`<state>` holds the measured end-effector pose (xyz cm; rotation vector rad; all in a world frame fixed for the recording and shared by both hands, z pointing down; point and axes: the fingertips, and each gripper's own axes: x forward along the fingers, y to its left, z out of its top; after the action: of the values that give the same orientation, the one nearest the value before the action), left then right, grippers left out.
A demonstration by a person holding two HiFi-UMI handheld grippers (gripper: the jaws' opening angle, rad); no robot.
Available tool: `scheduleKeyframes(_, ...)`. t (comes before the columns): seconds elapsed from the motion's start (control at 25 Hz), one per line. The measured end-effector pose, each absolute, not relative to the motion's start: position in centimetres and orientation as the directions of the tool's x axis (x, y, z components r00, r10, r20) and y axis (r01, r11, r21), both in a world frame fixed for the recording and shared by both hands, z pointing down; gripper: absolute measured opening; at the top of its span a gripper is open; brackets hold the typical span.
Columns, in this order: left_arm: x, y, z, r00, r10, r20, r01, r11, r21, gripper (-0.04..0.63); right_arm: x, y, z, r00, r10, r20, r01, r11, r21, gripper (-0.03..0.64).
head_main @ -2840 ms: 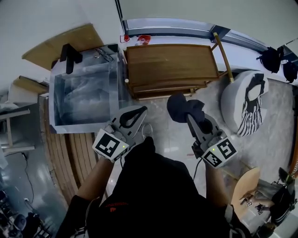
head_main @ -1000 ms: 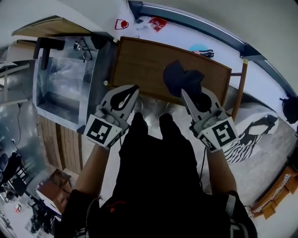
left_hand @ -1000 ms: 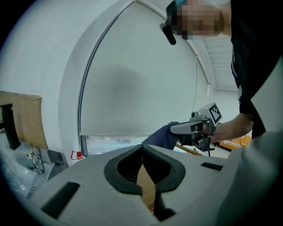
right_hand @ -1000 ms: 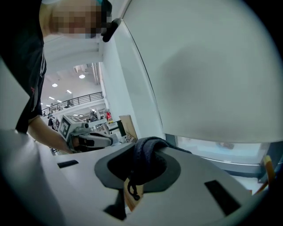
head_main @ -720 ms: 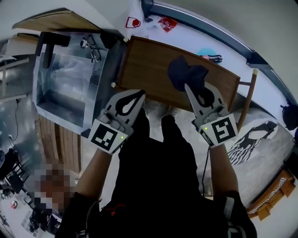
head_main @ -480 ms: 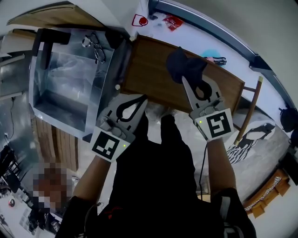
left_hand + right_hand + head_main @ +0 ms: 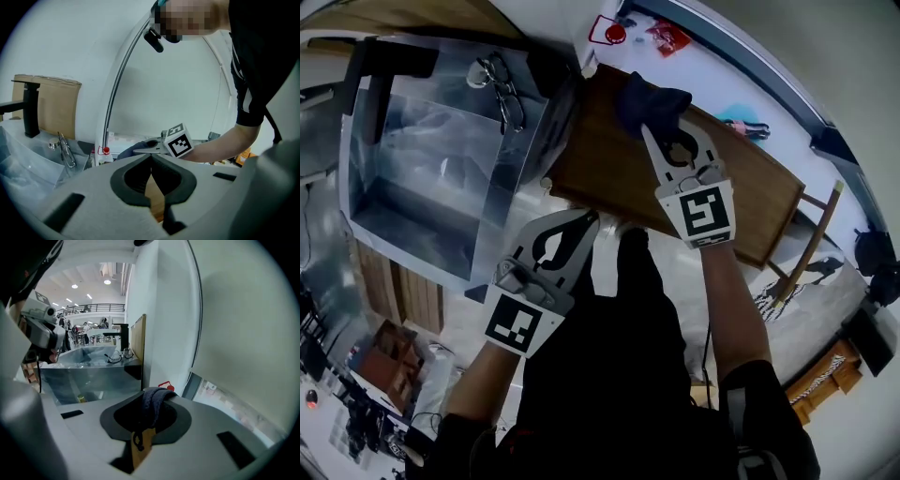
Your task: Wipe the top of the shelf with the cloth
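The shelf (image 7: 600, 155) is seen in the head view with its long axis running from 10 o'clock to 4 o'clock. The cloth (image 7: 645, 98) is bunched on the top at the 10 o'clock end, pinched fast in the right claw (image 7: 661, 131). Most bare wood lies toward 4 o'clock, so a sweep that way is judged likely. The left claw (image 7: 586, 223) is closed on nothing, at 7 o'clock of the cloth, just off the shelf's near edge.

The room is bright and evenly lit, with ceiling lamps (image 7: 75, 286) shining as small hot spots above the steel sink (image 7: 422, 202). The sink's walls glare pale. Beside it, the dark cloth (image 7: 649, 101) and the person's black clothing (image 7: 619, 375) lose all detail. Every view bows at its edges, the corners go black, and the surfaces nearest the lenses blur.
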<state>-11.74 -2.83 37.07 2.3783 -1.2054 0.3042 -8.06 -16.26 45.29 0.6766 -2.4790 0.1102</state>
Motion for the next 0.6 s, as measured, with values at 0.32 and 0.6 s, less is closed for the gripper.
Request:
scheduleKeyframes(0.32,-13.8,-2.3,38.3,0.601,-0.697,0.392,-0.799,-0.507,0.324,0.02,-11.8,-17.1,51.1,-0.674,-0.411,0.613,-0.458,0.885,0.09,0.04)
scheduleKeyframes(0.6,-15.5,-2.4,38.8,0.586,-0.713,0.383,-0.807,-0.471,0.357,0.02,-14.8,-17.7,55.5,-0.635,-0.377,0.675,-0.438,0.894,0.088,0.04)
